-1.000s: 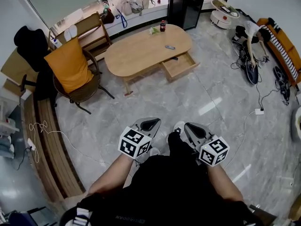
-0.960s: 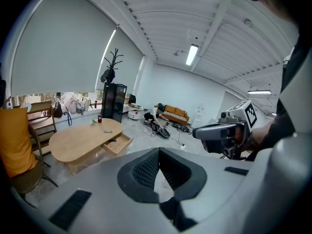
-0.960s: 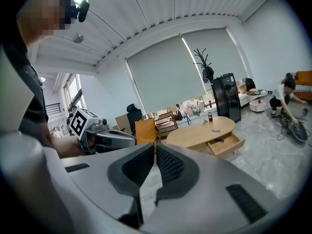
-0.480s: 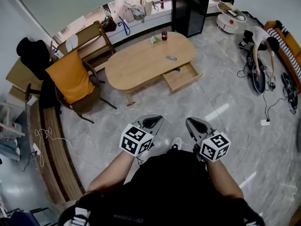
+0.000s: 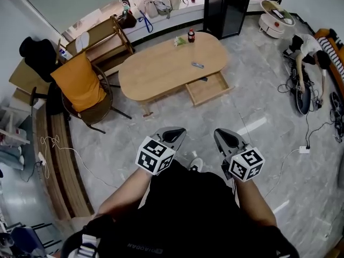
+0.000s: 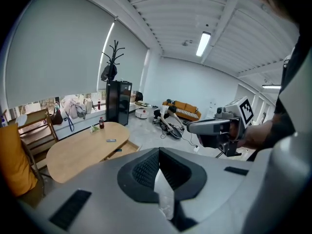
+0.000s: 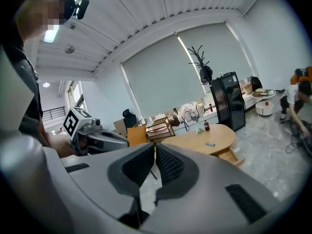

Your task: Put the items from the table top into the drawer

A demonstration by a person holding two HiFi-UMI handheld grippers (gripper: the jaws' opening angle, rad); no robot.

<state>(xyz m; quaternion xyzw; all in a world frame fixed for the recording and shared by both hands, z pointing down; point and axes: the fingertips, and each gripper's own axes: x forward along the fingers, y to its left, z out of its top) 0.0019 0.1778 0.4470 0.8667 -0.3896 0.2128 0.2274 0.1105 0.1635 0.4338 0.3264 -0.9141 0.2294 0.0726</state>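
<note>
The oval wooden table (image 5: 161,71) stands well ahead of me, its drawer (image 5: 208,88) pulled open on the near right side. On the tabletop are a cola bottle (image 5: 191,35), a small green and white item (image 5: 179,41) and a dark remote (image 5: 198,65). My left gripper (image 5: 177,131) and right gripper (image 5: 221,134) are held side by side in front of my body, over the floor and far from the table. Both are shut with nothing in them. The left gripper view shows the table (image 6: 73,155), and the right gripper view shows it (image 7: 195,141) with the drawer (image 7: 229,156).
A chair with an orange cushion (image 5: 80,82) stands left of the table, with a wooden rack (image 5: 102,34) behind it. A black cabinet (image 5: 228,4) is at the far end. A person (image 5: 307,46) crouches at the right among cables (image 5: 301,148). Grey marble floor lies between me and the table.
The table and drawer have come slightly nearer and lower in the head view as I walk toward them. Both grippers stay shut and level in front of me.
</note>
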